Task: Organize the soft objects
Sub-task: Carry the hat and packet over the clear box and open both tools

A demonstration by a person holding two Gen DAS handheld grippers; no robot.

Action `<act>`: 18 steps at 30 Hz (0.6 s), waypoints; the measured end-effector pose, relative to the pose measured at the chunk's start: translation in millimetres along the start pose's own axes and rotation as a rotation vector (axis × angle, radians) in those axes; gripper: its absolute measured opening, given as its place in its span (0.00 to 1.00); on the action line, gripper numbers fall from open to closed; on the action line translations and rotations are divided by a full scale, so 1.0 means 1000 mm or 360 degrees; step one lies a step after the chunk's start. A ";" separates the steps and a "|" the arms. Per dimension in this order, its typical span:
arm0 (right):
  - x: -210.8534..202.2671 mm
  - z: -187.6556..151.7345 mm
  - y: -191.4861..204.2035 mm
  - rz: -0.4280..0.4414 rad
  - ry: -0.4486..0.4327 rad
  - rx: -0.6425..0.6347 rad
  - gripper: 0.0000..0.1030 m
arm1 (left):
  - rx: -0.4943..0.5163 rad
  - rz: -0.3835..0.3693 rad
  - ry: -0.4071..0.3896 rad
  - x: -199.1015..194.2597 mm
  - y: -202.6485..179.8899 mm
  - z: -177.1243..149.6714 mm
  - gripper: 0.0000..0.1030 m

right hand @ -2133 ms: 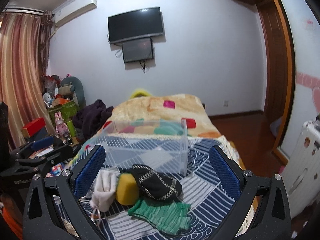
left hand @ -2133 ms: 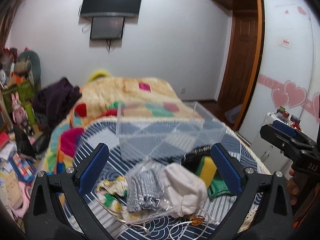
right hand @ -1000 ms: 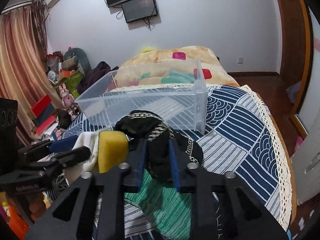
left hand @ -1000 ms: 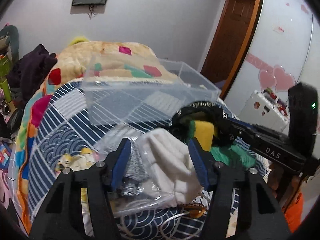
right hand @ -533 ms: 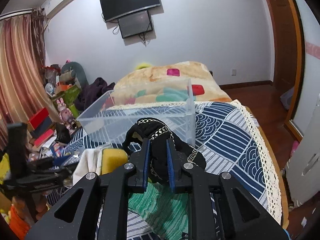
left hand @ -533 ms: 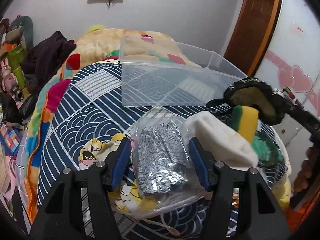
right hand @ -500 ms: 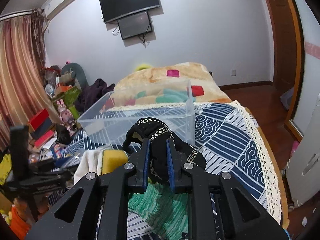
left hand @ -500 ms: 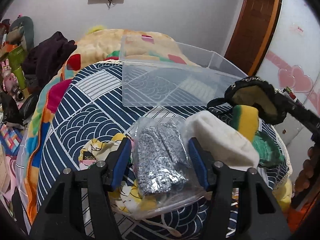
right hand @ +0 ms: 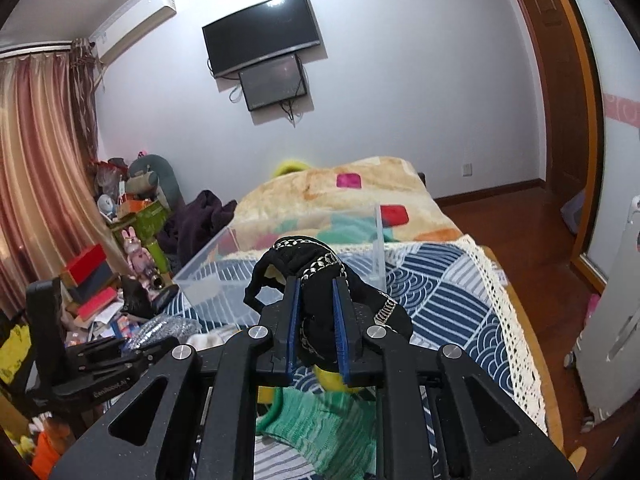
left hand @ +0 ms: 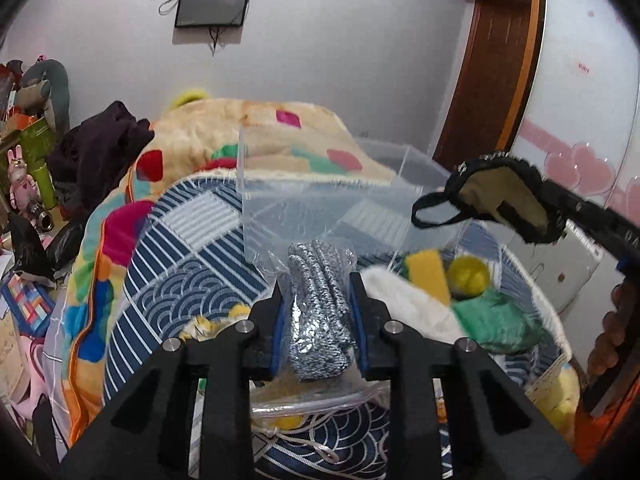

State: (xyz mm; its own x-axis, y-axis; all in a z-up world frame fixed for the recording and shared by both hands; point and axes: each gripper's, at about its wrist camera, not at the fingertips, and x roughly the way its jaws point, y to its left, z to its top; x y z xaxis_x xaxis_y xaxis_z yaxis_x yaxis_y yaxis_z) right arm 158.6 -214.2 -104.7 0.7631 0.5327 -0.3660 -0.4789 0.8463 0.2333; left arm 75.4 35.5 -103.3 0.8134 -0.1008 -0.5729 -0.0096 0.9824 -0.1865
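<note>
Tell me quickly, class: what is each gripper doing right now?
Left gripper: shut on the bagged grey knit item.
Right gripper: shut on the black fabric piece, lifted off the bed.

Even, soft indoor light in both views, no hard shadows. Faint glare on the wall TV (right hand: 262, 46), upper centre of the right view. Strong fisheye bending with black vignette at all corners. Slight motion blur on the yellow sponge (left hand: 426, 276), centre-right of the left view.
</note>
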 end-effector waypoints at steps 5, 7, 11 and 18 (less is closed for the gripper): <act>0.003 0.008 0.007 0.0002 -0.0024 -0.0042 0.14 | 0.0012 -0.0011 -0.0071 -0.009 0.002 0.022 0.26; 0.004 0.013 0.010 -0.0006 -0.0041 -0.0059 0.14 | 0.0024 -0.0005 -0.0103 -0.009 0.002 0.033 0.26; 0.009 0.026 0.013 -0.0009 -0.0086 -0.0065 0.14 | 0.0039 0.0053 -0.0164 -0.003 0.002 0.057 0.26; 0.033 0.043 0.020 -0.0047 -0.0082 -0.0133 0.14 | 0.0077 0.0079 -0.0134 0.023 0.005 0.089 0.26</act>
State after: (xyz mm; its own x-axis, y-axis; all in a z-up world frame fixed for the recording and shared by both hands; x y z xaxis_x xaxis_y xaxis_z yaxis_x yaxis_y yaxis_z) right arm 193.0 -179.8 -73.3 0.7976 0.5087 -0.3242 -0.4891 0.8599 0.1462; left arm 146.1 52.3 -46.1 0.8586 -0.0404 -0.5111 -0.0245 0.9925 -0.1196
